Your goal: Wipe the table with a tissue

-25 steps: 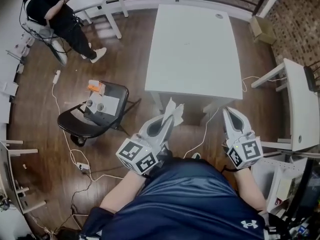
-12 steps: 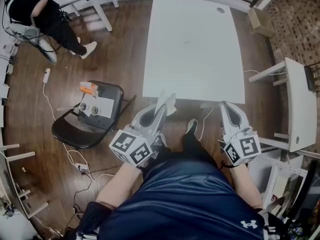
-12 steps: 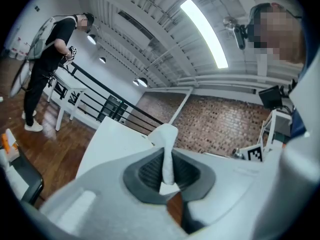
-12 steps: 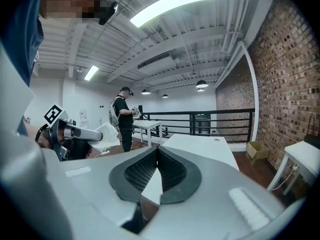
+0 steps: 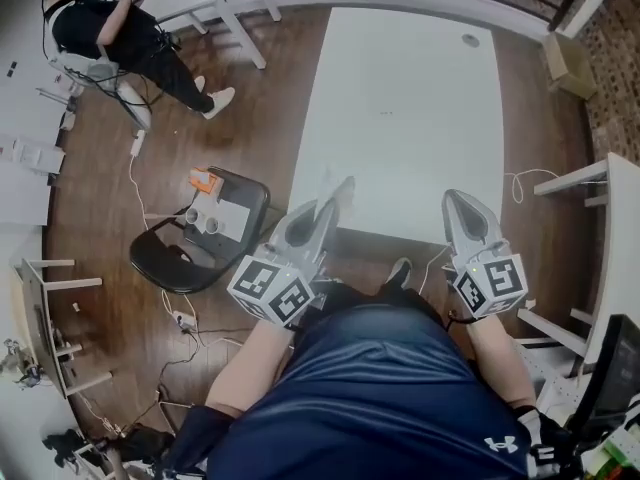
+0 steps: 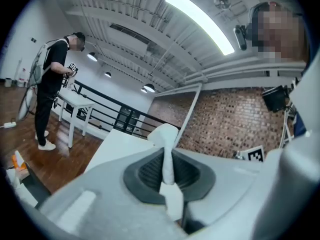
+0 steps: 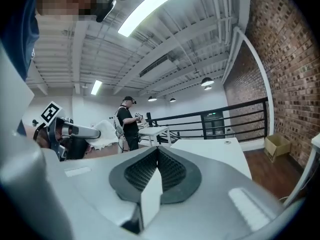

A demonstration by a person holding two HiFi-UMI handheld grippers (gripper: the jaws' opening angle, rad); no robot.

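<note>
Both grippers have advanced to the near edge of the white table [image 5: 410, 118]: the left gripper [image 5: 322, 218] is clamped on a white tissue [image 6: 166, 139] that juts past its tips over the table's near-left corner, and the right gripper [image 5: 462, 208], jaws pressed together on nothing, hovers at the near-right edge. Wiping well probably calls for lowering the tissue's free end flat onto the top and sweeping in overlapping strokes. Beyond the table's far-right corner stands a cardboard box [image 5: 567, 60], contents unseen.

Open, loft-like lab or workroom: a brick wall [image 7: 280, 59], a black railing [image 7: 220, 119] and strip lights [image 6: 200, 16] on a ribbed ceiling [image 7: 165, 39]. Plain white tables [image 5: 405, 108] stand on a wooden floor [image 5: 250, 138] strewn with cables [image 5: 524, 174].
</note>
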